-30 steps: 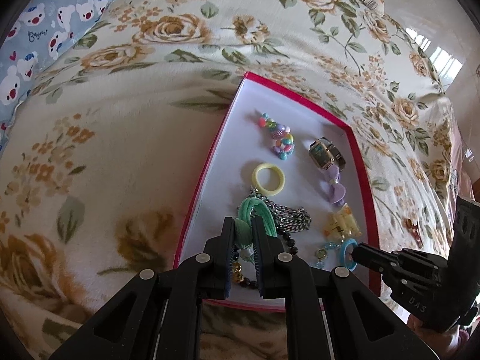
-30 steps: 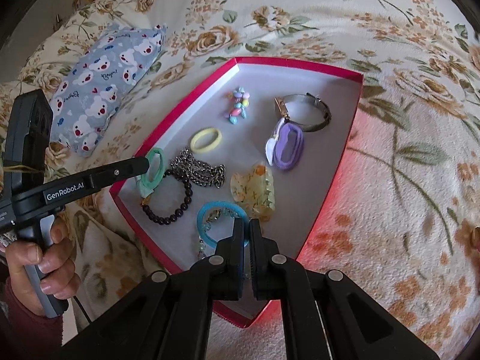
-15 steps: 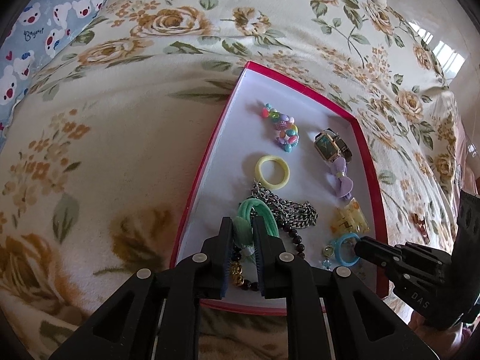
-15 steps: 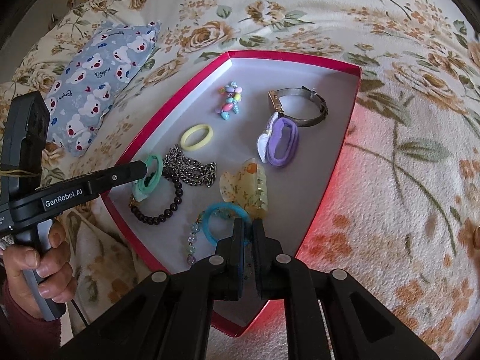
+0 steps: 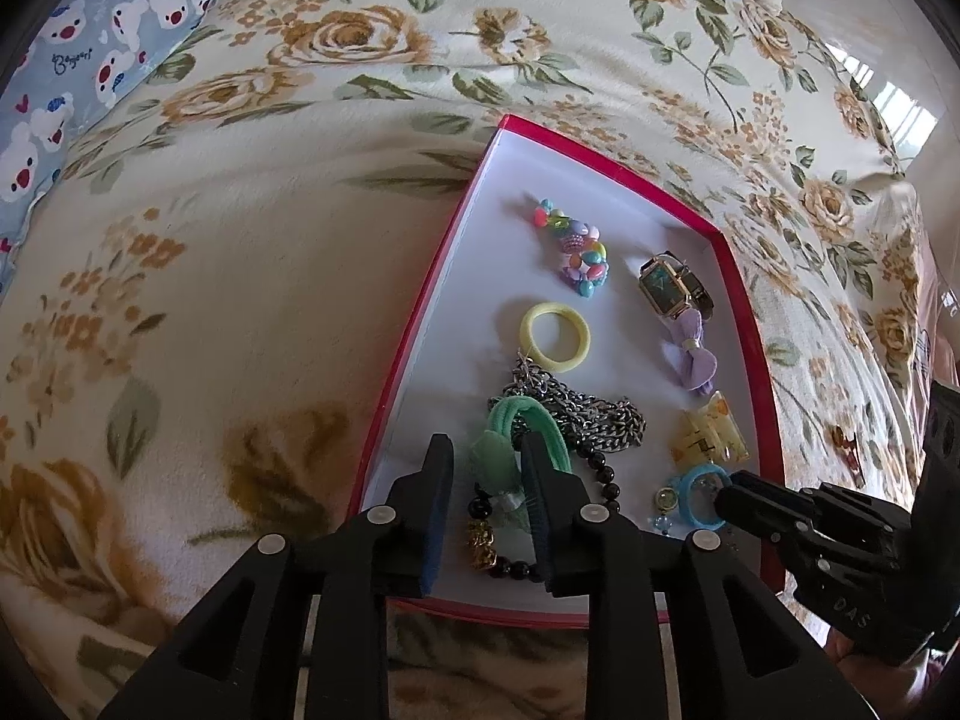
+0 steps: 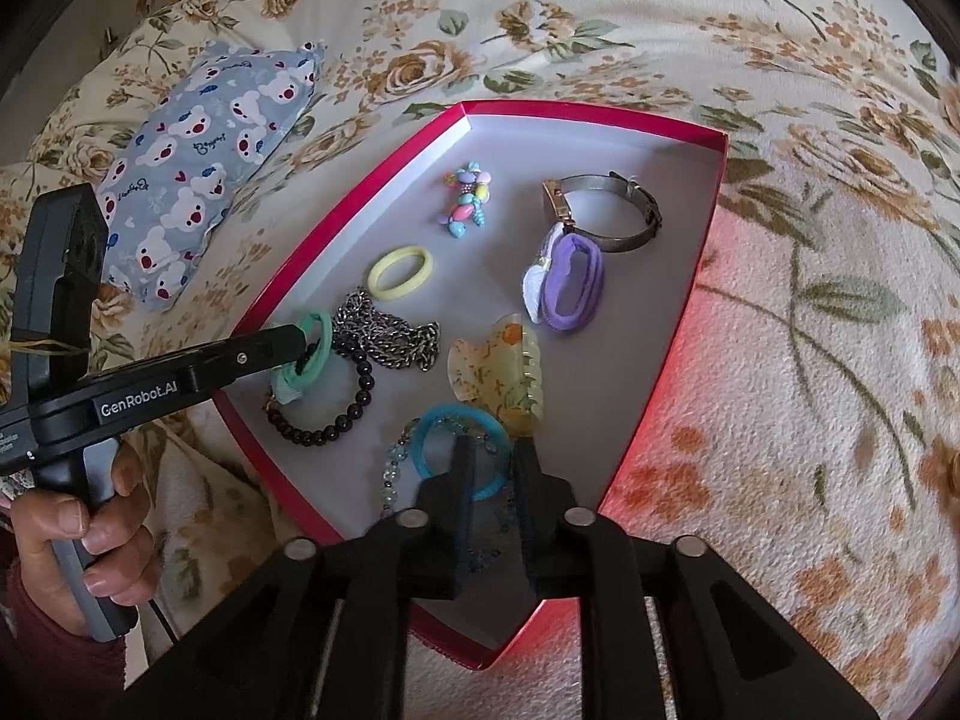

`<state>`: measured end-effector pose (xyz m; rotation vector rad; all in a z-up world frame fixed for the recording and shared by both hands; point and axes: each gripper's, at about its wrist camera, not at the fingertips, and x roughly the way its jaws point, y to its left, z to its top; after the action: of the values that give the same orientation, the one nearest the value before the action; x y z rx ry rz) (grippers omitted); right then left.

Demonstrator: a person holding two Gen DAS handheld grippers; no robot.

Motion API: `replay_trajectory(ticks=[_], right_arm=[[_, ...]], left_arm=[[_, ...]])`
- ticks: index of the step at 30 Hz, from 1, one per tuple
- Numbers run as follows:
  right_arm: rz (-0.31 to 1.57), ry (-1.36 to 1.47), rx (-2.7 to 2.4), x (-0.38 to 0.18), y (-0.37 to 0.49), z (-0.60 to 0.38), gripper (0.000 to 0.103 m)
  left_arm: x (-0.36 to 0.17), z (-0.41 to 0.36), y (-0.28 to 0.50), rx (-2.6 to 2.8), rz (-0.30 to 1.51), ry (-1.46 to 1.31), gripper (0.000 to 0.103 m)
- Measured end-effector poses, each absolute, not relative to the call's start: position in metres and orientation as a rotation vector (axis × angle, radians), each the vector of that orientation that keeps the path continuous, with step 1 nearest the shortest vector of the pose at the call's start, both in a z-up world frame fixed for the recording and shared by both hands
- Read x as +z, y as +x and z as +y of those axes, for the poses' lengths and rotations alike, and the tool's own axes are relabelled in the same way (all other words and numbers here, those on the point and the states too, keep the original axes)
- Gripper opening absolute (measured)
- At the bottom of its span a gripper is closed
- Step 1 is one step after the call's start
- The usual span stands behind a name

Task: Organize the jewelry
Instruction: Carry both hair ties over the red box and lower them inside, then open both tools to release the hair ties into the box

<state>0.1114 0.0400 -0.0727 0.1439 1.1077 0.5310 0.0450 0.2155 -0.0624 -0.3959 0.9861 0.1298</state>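
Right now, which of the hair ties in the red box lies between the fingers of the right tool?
The blue hair tie, nearest the box's front corner; the right tool is opening around it.

Place: a bedroom in a home.
Surface: soft cream fleece blanket with brown rose print [image 5: 252, 252], spread on a bed.
Other sign: small blue pillow with white bears [image 6: 204, 162].
Light: daylight.

The tray [image 6: 672, 360] lies on the bed [image 6: 810, 420]. Inside it, the watch [image 6: 606, 216] sits at the far end, the chain [image 6: 384, 330] mid-tray, the bead bracelet [image 6: 336, 420] nearest.
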Motion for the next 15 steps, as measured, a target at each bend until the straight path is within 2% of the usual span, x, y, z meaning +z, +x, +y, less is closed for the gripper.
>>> replay_trajectory(ticks=[4, 7, 11, 15], right_arm=[[1.106, 0.139, 0.534, -0.072, 0.1098, 0.0409, 0.021], [1.106, 0.139, 0.535, -0.0718, 0.1098, 0.0407, 0.022], [1.099, 0.146, 0.537, -0.0688, 0.1088, 0.0392, 0.028], [1.089, 0.151, 0.538, -0.0641, 0.1066, 0.0359, 0.029]], left_arm=[[-0.062, 0.2143, 0.0448, 0.132, 0.988, -0.393, 0.026], [-0.0616, 0.2138, 0.0443, 0.135, 0.988, -0.392, 0.031], [-0.0613, 0.2126, 0.0429, 0.133, 0.991, -0.391, 0.032], [-0.0598, 0.2116, 0.041, 0.134, 0.99, -0.394, 0.039]])
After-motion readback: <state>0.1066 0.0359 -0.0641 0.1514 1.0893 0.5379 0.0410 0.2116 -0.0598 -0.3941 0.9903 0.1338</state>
